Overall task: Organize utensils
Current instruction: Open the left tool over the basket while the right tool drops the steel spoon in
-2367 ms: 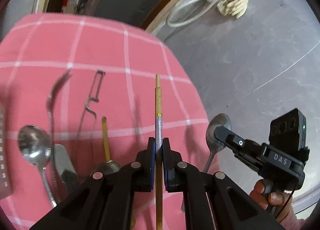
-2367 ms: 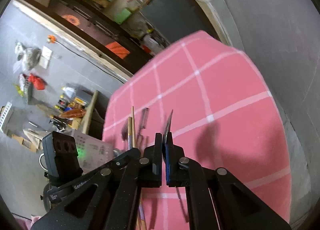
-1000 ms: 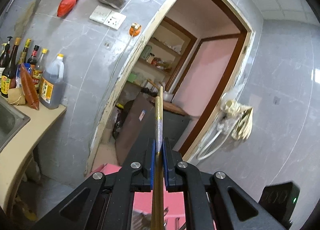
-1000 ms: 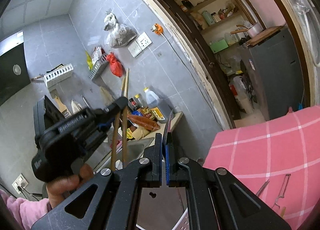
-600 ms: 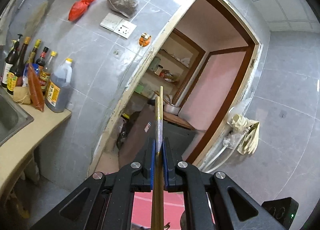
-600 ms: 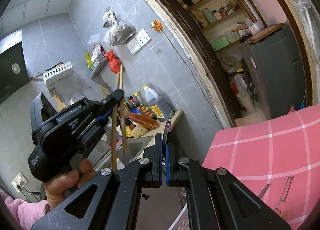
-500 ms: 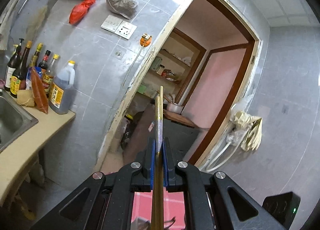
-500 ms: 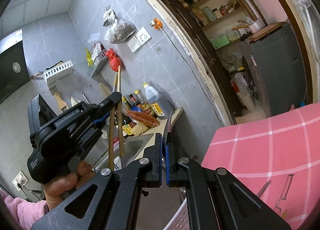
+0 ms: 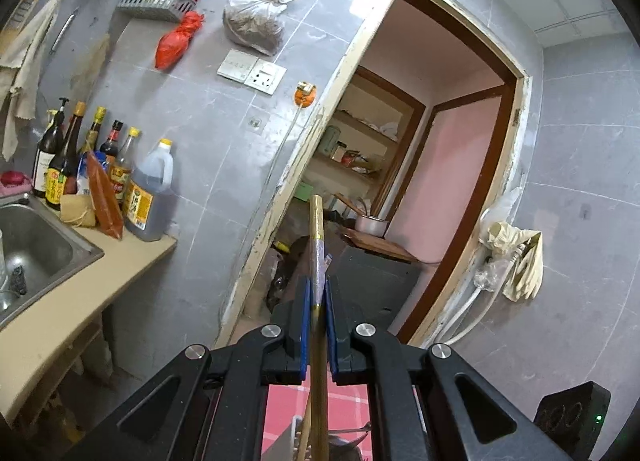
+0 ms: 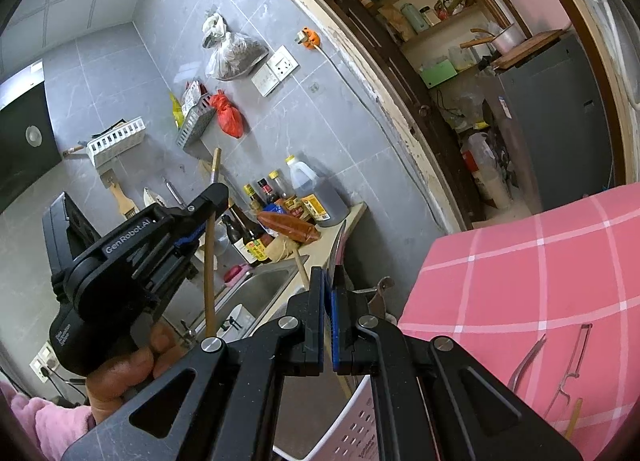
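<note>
We see L gripper (image 9: 316, 301) w/ "GenRobot.AI" on body pinching chopsticks (image 9: 317, 261) upright by the sink (image 10: 256, 293); R gripper (image 10: 334, 301) clamps a thin metal utensil (image 10: 339, 249) over white basket (image 10: 352, 421)

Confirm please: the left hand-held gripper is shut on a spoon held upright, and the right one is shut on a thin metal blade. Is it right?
Not quite. The left hand-held gripper is shut on chopsticks, not a spoon; the left wrist view shows their wooden shafts rising between the pads. The rest holds: the right hand-held gripper is shut on a thin metal blade.
</note>
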Demonstrator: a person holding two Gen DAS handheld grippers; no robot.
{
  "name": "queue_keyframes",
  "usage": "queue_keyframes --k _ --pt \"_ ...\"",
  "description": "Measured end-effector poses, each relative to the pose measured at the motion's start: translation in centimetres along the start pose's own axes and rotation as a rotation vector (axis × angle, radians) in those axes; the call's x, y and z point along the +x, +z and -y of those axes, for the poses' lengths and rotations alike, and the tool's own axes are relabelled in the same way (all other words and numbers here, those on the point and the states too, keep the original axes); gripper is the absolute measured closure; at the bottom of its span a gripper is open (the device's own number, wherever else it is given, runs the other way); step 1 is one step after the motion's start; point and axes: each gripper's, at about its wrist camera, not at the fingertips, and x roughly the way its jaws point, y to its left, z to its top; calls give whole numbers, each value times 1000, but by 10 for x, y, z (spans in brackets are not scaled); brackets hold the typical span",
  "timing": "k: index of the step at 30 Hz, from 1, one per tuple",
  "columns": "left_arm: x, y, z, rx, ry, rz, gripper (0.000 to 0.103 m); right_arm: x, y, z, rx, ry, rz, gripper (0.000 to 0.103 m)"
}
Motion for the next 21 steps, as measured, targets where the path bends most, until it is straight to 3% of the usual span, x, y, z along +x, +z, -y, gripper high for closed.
queue_keyframes --k 8,21 --pt "-3 18 0 -61 25 78 96 -2 -8 0 7 6 -6 100" --pt "7 6 -2 -16 47 -6 96 -4 -20 -4 7 5 -22 100"
